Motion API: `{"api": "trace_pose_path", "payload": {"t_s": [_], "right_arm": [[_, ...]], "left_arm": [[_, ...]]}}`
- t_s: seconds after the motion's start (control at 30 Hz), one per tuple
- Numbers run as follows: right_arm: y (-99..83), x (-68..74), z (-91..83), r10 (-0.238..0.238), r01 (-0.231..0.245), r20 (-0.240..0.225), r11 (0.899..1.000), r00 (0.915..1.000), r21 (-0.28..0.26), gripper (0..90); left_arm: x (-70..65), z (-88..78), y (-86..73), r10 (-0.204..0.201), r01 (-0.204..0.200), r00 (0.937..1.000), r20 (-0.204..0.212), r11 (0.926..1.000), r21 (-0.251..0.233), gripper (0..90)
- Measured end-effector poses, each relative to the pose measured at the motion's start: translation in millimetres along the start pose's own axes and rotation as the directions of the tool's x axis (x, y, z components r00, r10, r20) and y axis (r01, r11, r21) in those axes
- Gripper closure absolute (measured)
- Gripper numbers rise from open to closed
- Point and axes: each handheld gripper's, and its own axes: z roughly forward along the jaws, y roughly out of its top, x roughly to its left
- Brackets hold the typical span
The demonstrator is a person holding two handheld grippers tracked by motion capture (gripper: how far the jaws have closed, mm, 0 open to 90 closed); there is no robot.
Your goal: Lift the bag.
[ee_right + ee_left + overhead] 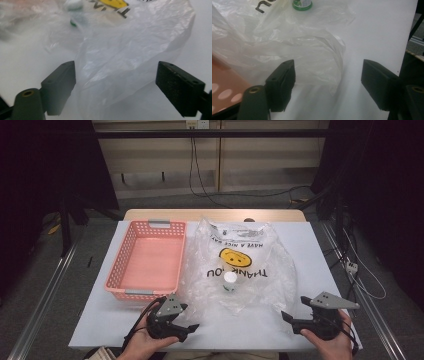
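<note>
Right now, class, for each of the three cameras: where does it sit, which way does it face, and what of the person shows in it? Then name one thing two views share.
High view: above the person's side, facing forward and down on the white table, pink basket and plastic bag; both hands with the left gripper and right gripper show.
Left gripper view: on the left gripper, looking along its open jaws at the bag's edge.
Right gripper view: on the right gripper, jaws open toward the bag.
Shared: the green-labelled bottle inside the bag.
</note>
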Motion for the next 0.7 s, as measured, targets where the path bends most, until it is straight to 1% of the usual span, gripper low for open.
{"api": "trace_pose_path", "payload": {"t_s": [0.03,0.07,0.1,0.13,0.17,0.2,0.23,0.3,0.33,0.37,0.4,0.43,0.47,0.5,0.53,0.57,0.6,0.63,0.67,0.7], "right_arm": [[-1.6,2.9,0.1,-0.012,0.012,-0.012,1.0,0.9999,0.015,21.2],[-3.3,5.7,0.5,-0.021,0.022,-0.027,0.999,0.9994,0.032,24.2],[-5.4,8.2,1.4,-0.03,0.032,-0.039,0.998,0.9988,0.051,25.7],[-7.9,10.2,3.2,-0.03,0.034,-0.053,0.997,0.9981,0.069,25.7],[-10.6,12.2,5.1,-0.024,0.031,-0.067,0.995,0.9974,0.095,26.8],[-12.8,13.8,6.6,-0.031,0.04,-0.08,0.992,0.9964,0.116,29.2],[-14.0,15.3,7.8,-0.033,0.044,-0.084,0.991,0.9959,0.129,30.5],[-14.7,16.7,9.2,-0.039,0.052,-0.093,0.988,0.9949,0.146,40.2],[-15.0,16.9,10.3,-0.045,0.06,-0.099,0.987,0.9941,0.152,41.9],[-15.5,17.1,12.0,-0.044,0.06,-0.099,0.984,0.9941,0.166,44.5],[-16.1,17.3,14.0,-0.039,0.056,-0.098,0.981,0.9944,0.183,49.6],[-16.8,16.7,16.6,-0.039,0.058,-0.099,0.977,0.9943,0.203,52.8],[-17.2,16.7,18.9,-0.034,0.055,-0.101,0.975,0.9943,0.216,56.5],[-16.9,16.3,20.2,-0.031,0.054,-0.105,0.973,0.994,0.224,64.5],[-16.9,15.7,21.3,-0.029,0.055,-0.114,0.971,0.9931,0.231,70.1],[-16.9,15.3,22.3,-0.024,0.051,-0.118,0.97,0.9928,0.239,70.8],[-16.8,14.9,23.2,-0.021,0.05,-0.12,0.969,0.9925,0.243,74.3],[-16.6,14.4,23.6,-0.019,0.049,-0.122,0.969,0.9923,0.244,79.4],[-16.4,13.4,24.1,-0.015,0.046,-0.123,0.968,0.9923,0.247,82.0],[-16.1,12.3,24.5,-0.003,0.034,-0.123,0.968,0.9924,0.25,85.1]], "left_arm": [[0.0,0.5,0.3,0.013,-0.013,0.9999,-0.009,0.9997,0.021,30.3],[0.3,2.6,-0.1,0.011,-0.011,0.9999,0.006,0.9997,0.02,31.5],[0.8,3.6,-0.1,0.018,-0.019,0.9997,0.015,0.9992,0.035,32.4],[0.3,4.7,-0.5,0.019,-0.019,0.9998,0.009,0.9991,0.039,33.3],[0.1,5.6,-0.2,0.026,-0.026,0.9996,0.014,0.9989,0.038,33.9],[-1.2,5.4,0.3,0.03,-0.03,0.9995,0.001,0.9985,0.045,34.0],[-1.3,5.5,0.7,0.039,-0.039,0.9991,0.018,0.9982,0.045,34.0],[-3.7,6.6,2.0,0.047,-0.048,0.9988,0.014,0.9975,0.053,34.6],[-5.0,8.0,2.7,0.066,-0.066,0.9978,-0.002,0.9955,0.068,35.2],[-4.8,10.3,2.7,0.076,-0.077,0.997,0.014,0.994,0.078,37.2],[-5.1,12.1,2.9,0.077,-0.077,0.997,0.004,0.9918,0.102,39.3],[-4.0,14.6,2.6,0.068,-0.07,0.9973,0.028,0.9918,0.107,39.7],[-3.3,16.2,2.0,0.068,-0.07,0.9975,0.021,0.9907,0.117,41.2],[-1.9,16.5,2.4,0.082,-0.082,0.9966,0.011,0.9863,0.143,43.4],[-0.8,17.4,2.0,0.067,-0.068,0.9977,0.013,0.9874,0.143,44.8],[1.9,18.1,1.3,0.046,-0.051,0.998,0.043,0.9893,0.136,46.1],[3.1,17.3,1.3,0.043,-0.046,0.9988,0.025,0.9884,0.144,46.5],[5.0,17.6,1.1,0.027,-0.032,0.999,0.034,0.9906,0.133,49.5],[7.0,16.8,1.6,0.016,-0.02,0.9995,0.026,0.9901,0.139,53.4],[9.0,16.5,1.9,0.005,-0.007,0.9998,0.017,0.9902,0.139,59.8]]}}
